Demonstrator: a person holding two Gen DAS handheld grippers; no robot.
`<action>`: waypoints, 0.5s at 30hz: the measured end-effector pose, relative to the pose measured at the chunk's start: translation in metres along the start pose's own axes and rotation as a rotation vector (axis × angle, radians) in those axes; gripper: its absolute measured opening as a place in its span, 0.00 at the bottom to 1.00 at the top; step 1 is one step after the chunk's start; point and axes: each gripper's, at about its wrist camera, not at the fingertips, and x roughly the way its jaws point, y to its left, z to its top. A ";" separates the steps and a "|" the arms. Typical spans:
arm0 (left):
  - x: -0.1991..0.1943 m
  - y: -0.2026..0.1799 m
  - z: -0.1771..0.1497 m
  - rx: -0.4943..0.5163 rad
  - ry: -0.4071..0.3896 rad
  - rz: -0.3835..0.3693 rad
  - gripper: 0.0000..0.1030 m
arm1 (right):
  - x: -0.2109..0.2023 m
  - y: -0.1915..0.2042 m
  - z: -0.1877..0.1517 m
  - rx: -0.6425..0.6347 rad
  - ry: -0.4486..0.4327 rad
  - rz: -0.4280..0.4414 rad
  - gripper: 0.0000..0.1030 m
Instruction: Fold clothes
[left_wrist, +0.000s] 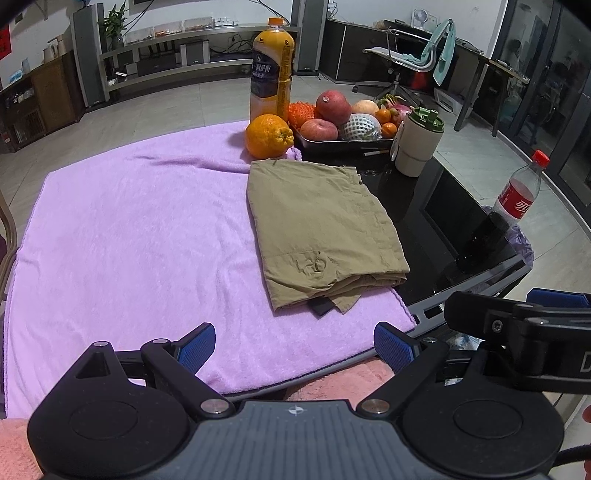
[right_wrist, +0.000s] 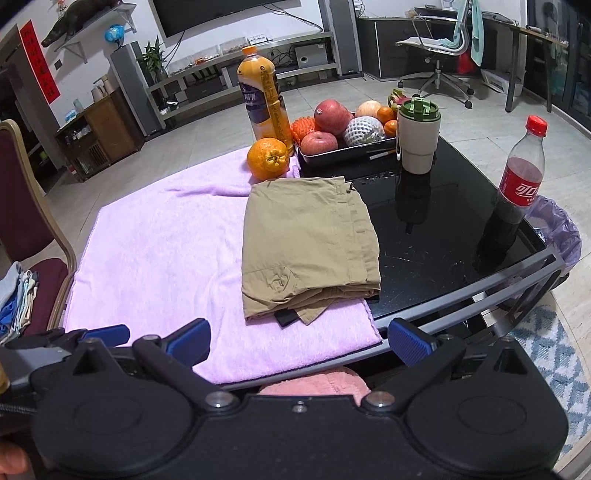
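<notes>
Both grippers hang empty, fingers spread, at the table's near edge.
Khaki garment (right_wrist: 310, 247), seemingly folded, lies centre frame on the purple towel (right_wrist: 162, 258), long axis running away; right gripper (right_wrist: 299, 341) looks nearer than left gripper (left_wrist: 295, 345).

Pale tiled floor (right_wrist: 229, 122) ran to a white wall (right_wrist: 92, 44) — a low media shelf (right_wrist: 236, 70), speakers, an office chair (right_wrist: 439, 48) beyond.
</notes>
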 end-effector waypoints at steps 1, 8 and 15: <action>0.001 0.000 0.000 0.000 0.001 0.000 0.91 | 0.001 0.000 0.000 0.001 0.001 -0.001 1.00; 0.006 -0.002 -0.001 0.008 -0.004 0.005 0.91 | 0.005 -0.003 0.000 0.001 0.003 -0.007 1.00; 0.010 -0.001 0.000 0.001 0.008 -0.002 0.91 | 0.008 -0.005 0.000 0.006 0.009 -0.008 1.00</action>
